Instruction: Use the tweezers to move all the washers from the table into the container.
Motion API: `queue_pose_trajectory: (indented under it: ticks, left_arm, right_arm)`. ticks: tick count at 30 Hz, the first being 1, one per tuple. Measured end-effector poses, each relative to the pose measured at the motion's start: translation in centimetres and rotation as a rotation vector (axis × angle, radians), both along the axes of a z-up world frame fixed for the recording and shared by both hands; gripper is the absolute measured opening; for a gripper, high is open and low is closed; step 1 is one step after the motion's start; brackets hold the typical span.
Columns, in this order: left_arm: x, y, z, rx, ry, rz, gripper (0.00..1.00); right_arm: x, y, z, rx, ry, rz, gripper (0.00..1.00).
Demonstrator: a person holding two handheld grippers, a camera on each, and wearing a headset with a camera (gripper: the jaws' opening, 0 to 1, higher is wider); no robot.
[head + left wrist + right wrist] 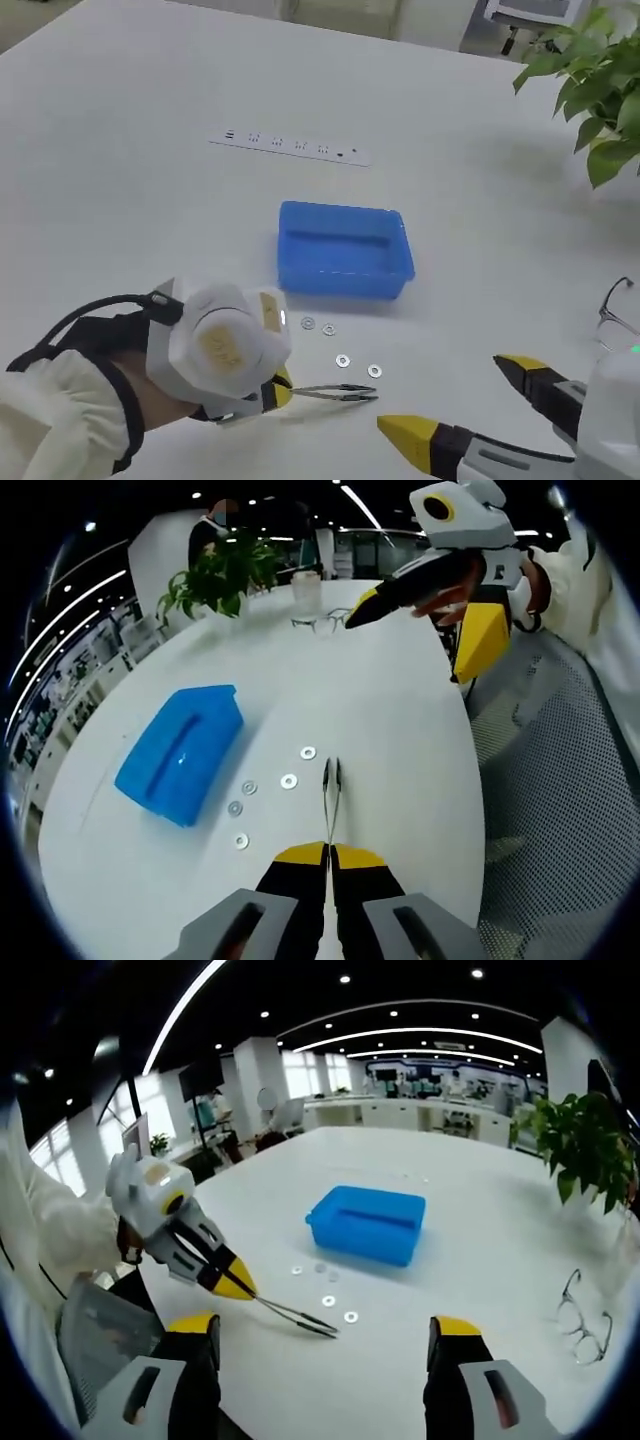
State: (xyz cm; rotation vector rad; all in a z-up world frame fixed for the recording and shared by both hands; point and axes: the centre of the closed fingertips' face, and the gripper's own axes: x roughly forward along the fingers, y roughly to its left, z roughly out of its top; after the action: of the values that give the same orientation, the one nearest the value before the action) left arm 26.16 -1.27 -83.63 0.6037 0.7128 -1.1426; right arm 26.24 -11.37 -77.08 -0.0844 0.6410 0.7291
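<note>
Washers point(343, 360) loose on bench point(150, 200) just before blue container point(340, 282) | left gripper point(280, 386) clamped on rear of tweezers point(335, 394), tips low and pointing at washers, likely lining up a pick | right gripper point(445, 393) wide, empty, held aside for clearance

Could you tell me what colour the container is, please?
The container is blue, clearest in the head view.
</note>
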Motion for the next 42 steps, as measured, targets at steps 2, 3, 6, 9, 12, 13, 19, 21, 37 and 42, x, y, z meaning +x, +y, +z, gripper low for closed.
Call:
queue_pose_trajectory:
  ticks: [2,3,6,9,12,13,19,21,37,42]
  left_arm:
    - [-0.2,0.1,0.6,-0.008,-0.003,0.007,0.0]
    - [-0.3,0.1,1.2,-0.018,-0.006,0.013,0.0]
    - [-0.4,0.0,2.3,-0.044,-0.008,0.027,0.0]
    - [-0.5,-0.2,3.5,-0.061,-0.028,0.035,0.0]
    - [-0.5,-0.3,4.3,-0.074,-0.04,0.04,0.0]
    - [-0.6,-0.3,4.4,-0.077,-0.041,0.042,0.0]
    - [-1.0,-0.5,5.8,-0.093,-0.063,0.044,0.0]
    - [-1.3,-0.6,6.4,-0.095,-0.076,0.046,0.0]
    - [-5.6,-1.3,12.4,-0.086,-0.125,-0.084,0.0]
    - [-7.0,-1.8,13.9,-0.062,-0.139,-0.142,0.0]
  right_arm:
    - [-0.3,0.3,0.0,-0.004,0.002,0.02,0.82]
    - [-0.5,0.4,0.2,-0.005,-0.006,0.028,0.82]
    - [-0.7,0.6,0.6,-0.007,-0.015,0.042,0.8]
    - [-1.1,1.0,0.8,0.001,-0.014,0.074,0.75]
    - [-1.6,1.6,0.7,-0.002,-0.017,0.1,0.73]
    - [-1.7,1.8,0.7,-0.004,-0.019,0.11,0.71]
    - [-2.7,3.1,1.2,-0.009,-0.03,0.181,0.66]
    - [-3.0,3.5,1.6,-0.002,-0.038,0.201,0.65]
    - [-6.2,7.9,3.4,-0.054,-0.065,0.55,0.3]
    - [-7.0,8.9,3.8,-0.056,-0.074,0.599,0.24]
